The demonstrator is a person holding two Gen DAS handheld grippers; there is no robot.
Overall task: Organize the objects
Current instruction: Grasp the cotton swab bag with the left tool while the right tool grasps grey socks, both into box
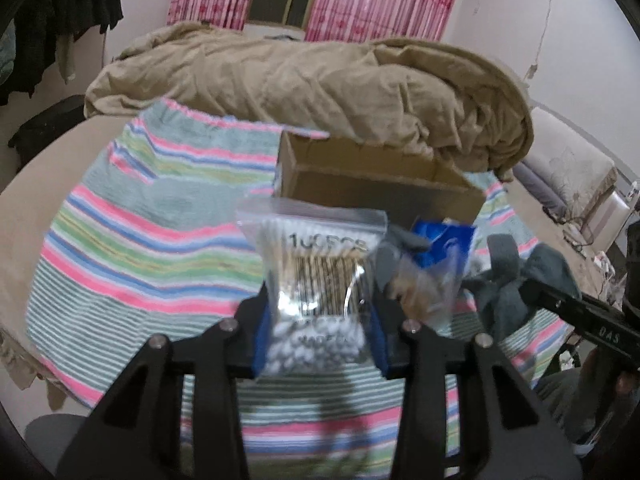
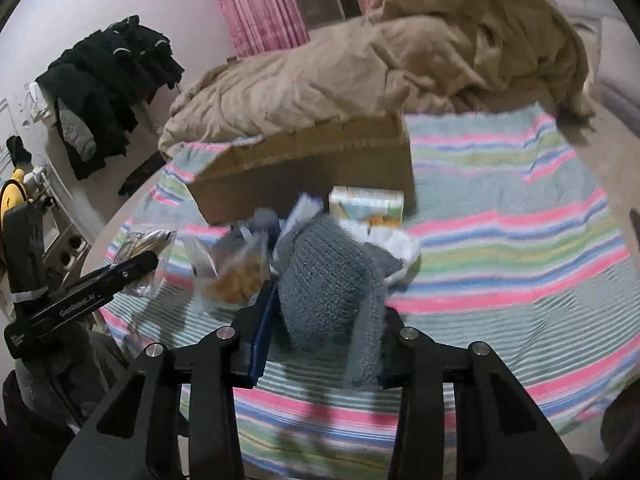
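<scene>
Left wrist view: left gripper fingers pinch a cotton-swab bag; cardboard box at twelve o'clock appears empty. Right gripper fingers pinch a grey knit item. Packing appears barely begun; loose items remain on the bed.

Print on the clear zip bag smeared by motion blur, perhaps "100PCS"; lower lettering unreadable. Bottom edge of bag hidden between the left gripper pads. Contents of the second clear pouch blurred, brownish, not identifiable. Interior floor of the cardboard box out of sight. Small carton partly covered by the grey knit cloth; label illegible.
</scene>
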